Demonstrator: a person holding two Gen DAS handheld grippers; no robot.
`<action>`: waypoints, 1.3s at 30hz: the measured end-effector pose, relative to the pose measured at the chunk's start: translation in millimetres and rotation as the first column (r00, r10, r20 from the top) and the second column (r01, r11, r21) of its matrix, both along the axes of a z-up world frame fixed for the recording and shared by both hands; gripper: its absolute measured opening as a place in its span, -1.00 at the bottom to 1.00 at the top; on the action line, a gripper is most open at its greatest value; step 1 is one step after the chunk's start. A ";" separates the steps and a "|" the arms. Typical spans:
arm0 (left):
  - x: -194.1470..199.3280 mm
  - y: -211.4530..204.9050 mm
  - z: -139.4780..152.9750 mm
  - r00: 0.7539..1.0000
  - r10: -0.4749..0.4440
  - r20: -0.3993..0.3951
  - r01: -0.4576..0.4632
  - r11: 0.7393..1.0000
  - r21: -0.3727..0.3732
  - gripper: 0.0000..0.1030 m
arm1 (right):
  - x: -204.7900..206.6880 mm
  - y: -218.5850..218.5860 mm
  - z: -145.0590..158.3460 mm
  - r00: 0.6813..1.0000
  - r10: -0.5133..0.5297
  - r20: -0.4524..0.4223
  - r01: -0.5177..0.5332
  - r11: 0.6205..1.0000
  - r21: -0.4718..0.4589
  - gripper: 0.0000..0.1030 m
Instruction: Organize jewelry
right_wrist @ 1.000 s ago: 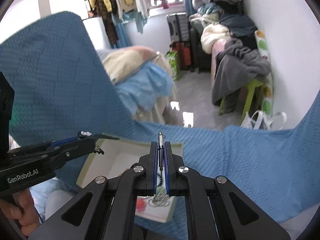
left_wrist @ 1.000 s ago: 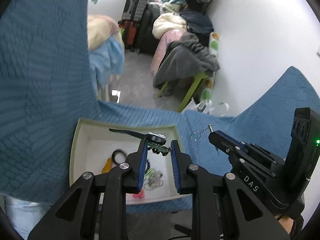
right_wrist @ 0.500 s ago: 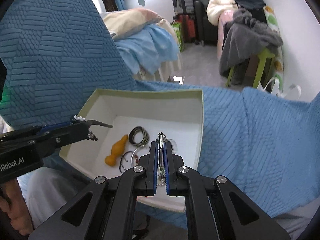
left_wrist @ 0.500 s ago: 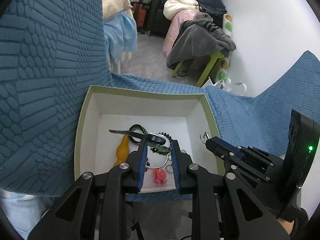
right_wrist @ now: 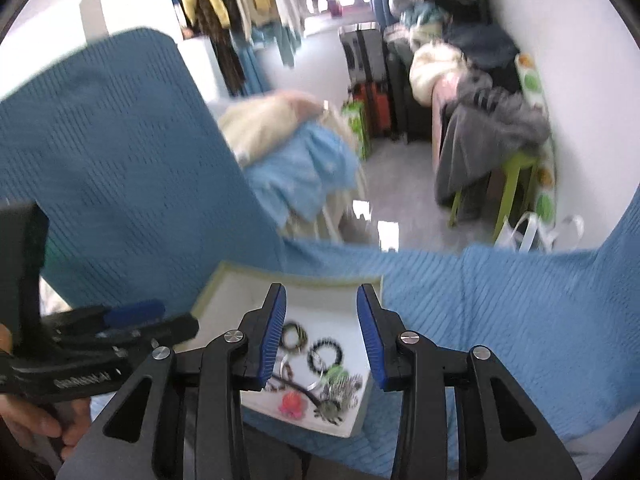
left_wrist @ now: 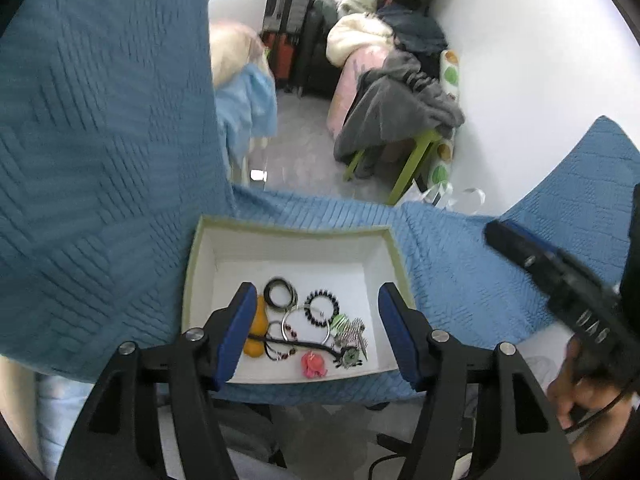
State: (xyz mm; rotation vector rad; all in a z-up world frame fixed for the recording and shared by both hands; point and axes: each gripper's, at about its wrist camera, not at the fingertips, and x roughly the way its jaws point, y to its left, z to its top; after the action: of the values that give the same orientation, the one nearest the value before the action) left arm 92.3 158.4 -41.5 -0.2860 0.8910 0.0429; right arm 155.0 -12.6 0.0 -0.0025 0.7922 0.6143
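Observation:
A white box with a pale green rim point(left_wrist: 208, 228) point(right_wrist: 224, 276) lies on the blue blanket. It holds several pieces: black hair ties point(left_wrist: 281, 291), a black bead bracelet point(left_wrist: 322, 307) point(right_wrist: 327, 355), a silver ring bangle point(left_wrist: 304, 325), an orange piece point(left_wrist: 258, 330), a pink piece point(left_wrist: 314, 364) point(right_wrist: 294, 402), a black-stemmed hair clip point(left_wrist: 320, 347) and a striped keychain point(left_wrist: 352, 330). My left gripper point(left_wrist: 316, 332) is open and empty above the box's near side. My right gripper point(right_wrist: 321, 334) is open and empty above the box; it also shows in the left wrist view point(left_wrist: 552, 272).
The blue textured blanket point(left_wrist: 100, 160) covers the surface and rises at the left. Beyond its far edge is a floor with suitcases point(left_wrist: 286, 28), a heap of clothes on a green stool point(left_wrist: 400, 108) and a white wall at the right.
Both grippers have opened. The hair clip from the left gripper and the keychain from the right now lie in the box. Both grippers have pulled back and up.

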 end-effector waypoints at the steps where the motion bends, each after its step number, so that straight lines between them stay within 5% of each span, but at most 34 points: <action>1: -3.0 -1.2 11.6 1.000 -0.001 0.019 0.001 1.000 0.003 0.23 | -1.4 -4.2 11.9 1.000 -0.005 0.019 0.005 1.000 0.011 -0.32; 8: -29.0 -13.1 70.3 0.989 0.020 0.145 -0.027 0.998 0.050 0.23 | -25.1 -29.4 82.3 0.990 -0.028 0.139 0.020 0.998 0.063 -0.29; 17: -68.0 -30.9 98.3 0.974 0.020 0.224 -0.042 0.995 0.094 0.23 | -69.0 -49.0 119.7 0.969 -0.006 0.246 -0.018 0.995 0.097 -0.27; 22: -81.3 -40.0 94.1 0.972 0.026 0.232 -0.055 0.991 0.121 0.23 | -89.8 -56.2 105.6 0.962 -0.028 0.270 0.003 0.996 0.094 -0.26; 39: -103.1 -43.3 38.8 0.989 0.055 0.140 -0.071 0.991 0.115 0.23 | -118.7 -69.7 35.2 0.994 -0.030 0.101 0.029 1.000 0.011 -0.26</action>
State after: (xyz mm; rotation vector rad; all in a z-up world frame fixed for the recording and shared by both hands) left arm -10.8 115.1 -2.8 -0.2025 0.7398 0.1335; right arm 36.2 -82.4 35.2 -0.0126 0.6902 0.5852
